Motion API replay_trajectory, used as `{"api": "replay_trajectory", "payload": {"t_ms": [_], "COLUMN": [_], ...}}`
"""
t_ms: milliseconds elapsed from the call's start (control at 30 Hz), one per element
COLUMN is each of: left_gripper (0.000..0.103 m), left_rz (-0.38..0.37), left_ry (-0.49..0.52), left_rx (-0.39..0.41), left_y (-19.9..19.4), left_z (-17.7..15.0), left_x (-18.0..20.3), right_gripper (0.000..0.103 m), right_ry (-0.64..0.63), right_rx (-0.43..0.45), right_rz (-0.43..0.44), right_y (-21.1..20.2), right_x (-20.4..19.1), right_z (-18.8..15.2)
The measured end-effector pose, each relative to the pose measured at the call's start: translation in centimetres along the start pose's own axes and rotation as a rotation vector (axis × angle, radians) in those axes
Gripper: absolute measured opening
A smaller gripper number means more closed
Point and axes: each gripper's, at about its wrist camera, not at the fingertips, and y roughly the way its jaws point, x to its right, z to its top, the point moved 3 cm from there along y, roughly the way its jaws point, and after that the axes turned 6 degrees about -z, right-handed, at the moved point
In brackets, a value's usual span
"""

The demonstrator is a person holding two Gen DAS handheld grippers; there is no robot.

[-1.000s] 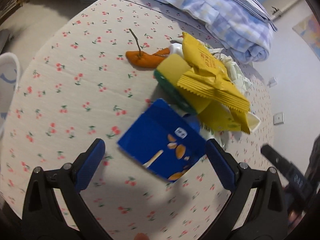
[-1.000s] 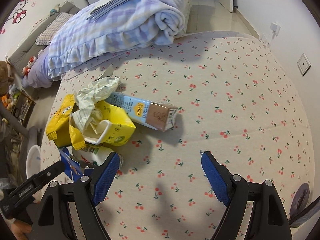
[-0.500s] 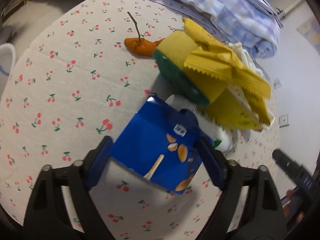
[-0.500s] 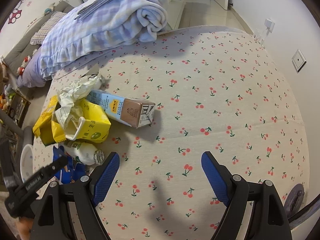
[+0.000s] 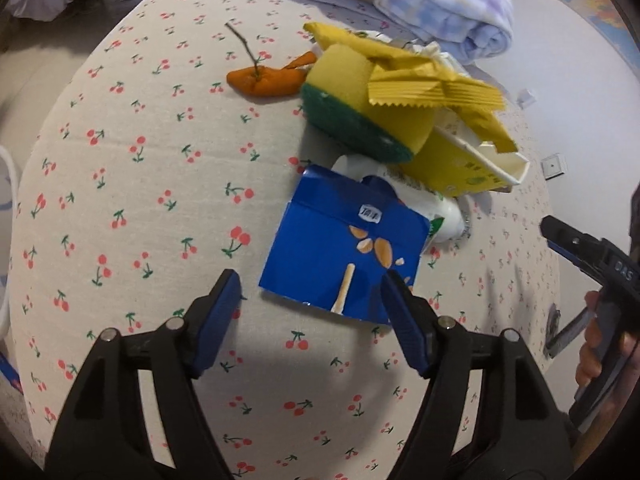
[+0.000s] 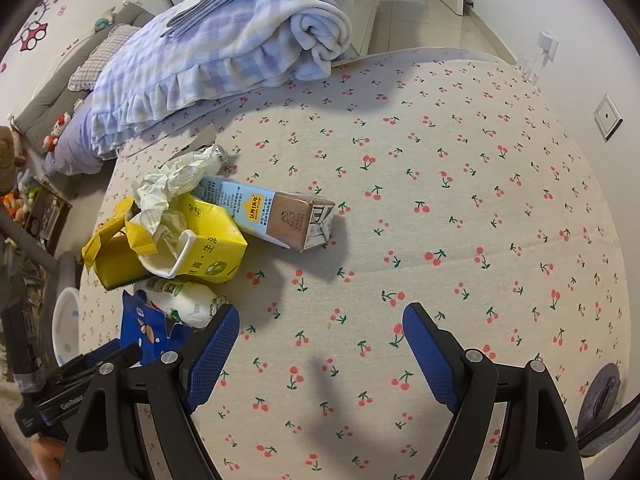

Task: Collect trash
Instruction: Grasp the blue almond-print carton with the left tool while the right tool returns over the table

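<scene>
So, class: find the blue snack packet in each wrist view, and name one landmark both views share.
Left wrist: blue snack packet lies centre, just ahead of the left tool, whose jaws are closing.
Right wrist: lower left, beside the white bottle.
Shared landmark: yellow carton.

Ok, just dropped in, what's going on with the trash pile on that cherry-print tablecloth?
A person holds a gripper in each hand over the cherry-print tablecloth. The left gripper is closing around the near edge of the flattened blue snack box, which lies against a white plastic bottle beside a yellow carton and a yellow-green sponge. The pads don't press it yet. The right gripper hangs open over bare cloth, holding nothing.
</scene>
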Motion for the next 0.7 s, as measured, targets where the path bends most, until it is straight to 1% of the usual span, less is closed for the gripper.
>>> {"api": "replay_trajectory", "payload": {"t_ms": [67, 100, 133, 167, 200, 233, 300, 367, 433, 567, 700], "left_gripper": [0.075, 0.080, 0.089, 0.092, 0.098, 0.100, 0.100, 0.100, 0.100, 0.100, 0.100], "left_rz": [0.025, 0.038, 0.049, 0.069, 0.087, 0.115, 0.169, 0.192, 0.214, 0.263, 0.298], "left_ry": [0.018, 0.045, 0.066, 0.108, 0.141, 0.191, 0.250, 0.244, 0.226, 0.262, 0.256], "left_rx": [0.005, 0.006, 0.008, 0.020, 0.029, 0.045, 0.072, 0.075, 0.055, 0.031, -0.012], "left_y": [-0.3, -0.3, -0.5, -0.6, -0.3, -0.2, 0.2, 0.8, 1.7, 2.9, 3.8], "left_z": [-0.1, -0.3, -0.2, -0.3, -0.1, -0.1, 0.0, 0.2, 0.2, 0.7, 1.1], "left_x": [0.2, 0.8, 1.3, 2.2, 2.9, 3.9, 5.3, 5.6, 5.6, 5.7, 4.6], "right_gripper": [0.085, 0.085, 0.085, 0.085, 0.085, 0.085, 0.085, 0.085, 0.085, 0.085, 0.085], "right_ry": [0.002, 0.004, 0.006, 0.007, 0.008, 0.007, 0.005, 0.004, 0.003, 0.003, 0.003], "right_rx": [-0.002, -0.004, -0.005, -0.005, -0.006, -0.006, -0.006, -0.007, -0.009, -0.014, -0.016], "right_rz": [-0.003, -0.003, -0.002, 0.000, 0.001, 0.002, -0.001, -0.005, -0.008, -0.016, -0.023], "right_y": [0.0, 0.1, 0.1, 0.1, 0.0, 0.0, 0.0, 0.0, 0.0, 0.2, 0.4], "right_x": [0.1, 0.1, 0.2, 0.2, 0.2, 0.2, 0.2, 0.3, 0.4, 0.6, 1.0], "right_z": [0.0, 0.0, -0.1, -0.1, -0.1, -0.2, -0.3, -0.4, -0.5, -0.6, -0.6]}}
